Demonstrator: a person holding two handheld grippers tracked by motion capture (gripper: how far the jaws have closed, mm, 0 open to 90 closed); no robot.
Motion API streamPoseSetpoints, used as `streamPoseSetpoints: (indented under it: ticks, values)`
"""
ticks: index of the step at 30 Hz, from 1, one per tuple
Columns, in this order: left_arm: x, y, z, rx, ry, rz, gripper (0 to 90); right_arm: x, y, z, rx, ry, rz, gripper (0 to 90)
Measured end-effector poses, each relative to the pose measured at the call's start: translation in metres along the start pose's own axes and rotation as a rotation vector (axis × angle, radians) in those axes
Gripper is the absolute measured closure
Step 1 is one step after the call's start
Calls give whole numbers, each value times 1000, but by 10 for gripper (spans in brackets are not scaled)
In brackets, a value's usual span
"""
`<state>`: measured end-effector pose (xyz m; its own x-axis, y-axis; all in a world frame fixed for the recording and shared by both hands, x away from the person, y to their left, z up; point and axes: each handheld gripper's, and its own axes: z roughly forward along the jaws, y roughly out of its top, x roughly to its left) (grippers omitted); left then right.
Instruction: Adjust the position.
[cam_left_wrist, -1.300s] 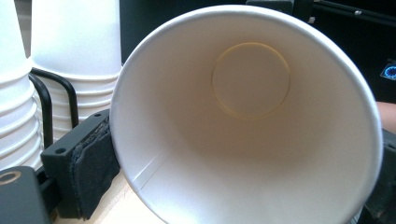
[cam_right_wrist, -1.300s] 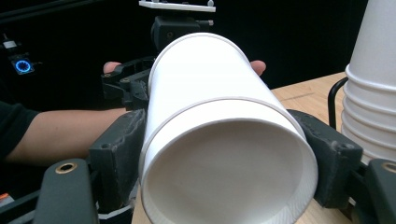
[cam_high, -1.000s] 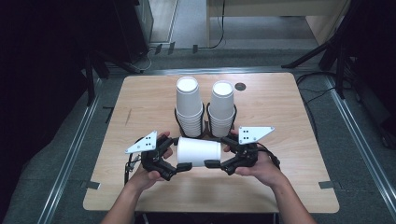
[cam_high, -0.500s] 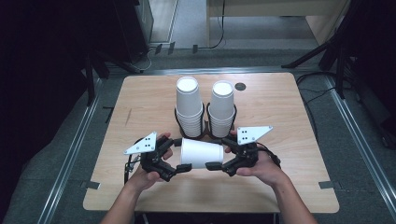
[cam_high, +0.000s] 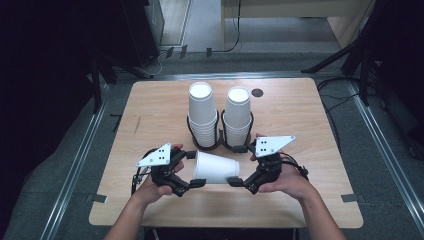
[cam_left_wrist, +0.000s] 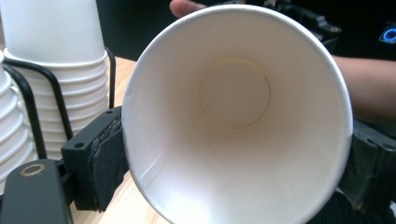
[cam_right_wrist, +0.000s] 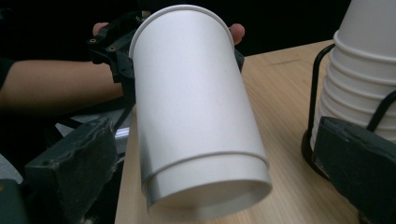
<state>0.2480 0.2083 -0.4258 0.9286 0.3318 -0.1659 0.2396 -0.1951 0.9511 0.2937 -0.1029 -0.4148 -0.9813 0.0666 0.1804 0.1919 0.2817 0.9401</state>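
While the left gripper (cam_high: 196, 169) clamps the cup (cam_high: 216, 168) at its rim, axis sideways before the rack (cam_high: 220, 145), the right gripper (cam_high: 238, 165) gapes around its base.

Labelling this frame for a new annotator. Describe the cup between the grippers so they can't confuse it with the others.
Start at the wooden table, where two stacks of white cups stand in a black wire holder. Just nearer the person, between the left gripper and right gripper, is a single cup. Unlike the stacked ones it lies sideways, its open mouth gripped by the left fingers.
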Motion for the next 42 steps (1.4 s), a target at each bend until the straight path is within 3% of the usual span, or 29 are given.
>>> streamPoseSetpoints:
  ticks: [12, 20, 27, 42]
  values:
    - [-2, 19, 1, 180, 65, 94, 98, 10, 8, -8, 108, -65, -81, 0]
    - [-6, 28, 12, 285, 80, 162, 98, 18, 14, 0, 166, -71, -145, 113]
    - [-8, 31, 16, 310, 76, 181, 98, 20, 17, 9, 217, -71, -176, 130]
    - [-12, 32, 20, 323, 68, 201, 98, 21, 12, 36, 328, -68, -172, 104]
